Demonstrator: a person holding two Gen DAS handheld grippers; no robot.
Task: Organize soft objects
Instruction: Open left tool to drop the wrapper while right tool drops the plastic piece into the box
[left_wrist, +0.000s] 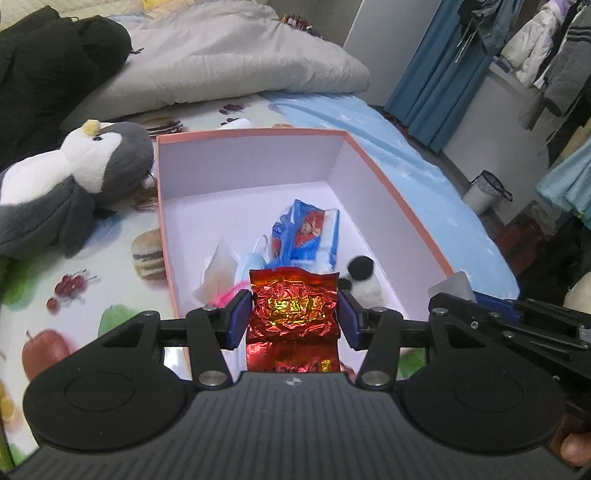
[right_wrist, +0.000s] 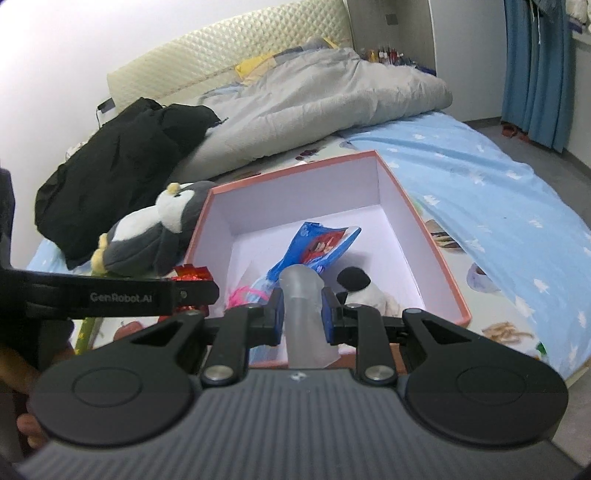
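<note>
My left gripper (left_wrist: 294, 314) is shut on a crinkled red foil packet (left_wrist: 293, 306), held over the near end of the pink-rimmed box (left_wrist: 251, 132). My right gripper (right_wrist: 302, 308) is shut on a translucent soft piece (right_wrist: 301, 295), also above the box's (right_wrist: 424, 229) near edge. Inside the box lie a blue snack pack (left_wrist: 306, 232) (right_wrist: 321, 245), a light blue face mask (left_wrist: 251, 264), a white tissue (left_wrist: 218, 269) and a small black-and-white plush (left_wrist: 364, 275) (right_wrist: 364, 288). A grey and white penguin plush (left_wrist: 74, 177) (right_wrist: 155, 232) leans against the box's left side.
The box sits on a fruit-print sheet (left_wrist: 74, 295) on a bed. A grey duvet (left_wrist: 229, 55) and black clothing (right_wrist: 118, 166) lie behind it, a light blue blanket (right_wrist: 498, 192) to the right. A waste bin (left_wrist: 484, 192) and hanging clothes (left_wrist: 535, 48) stand beyond the bed.
</note>
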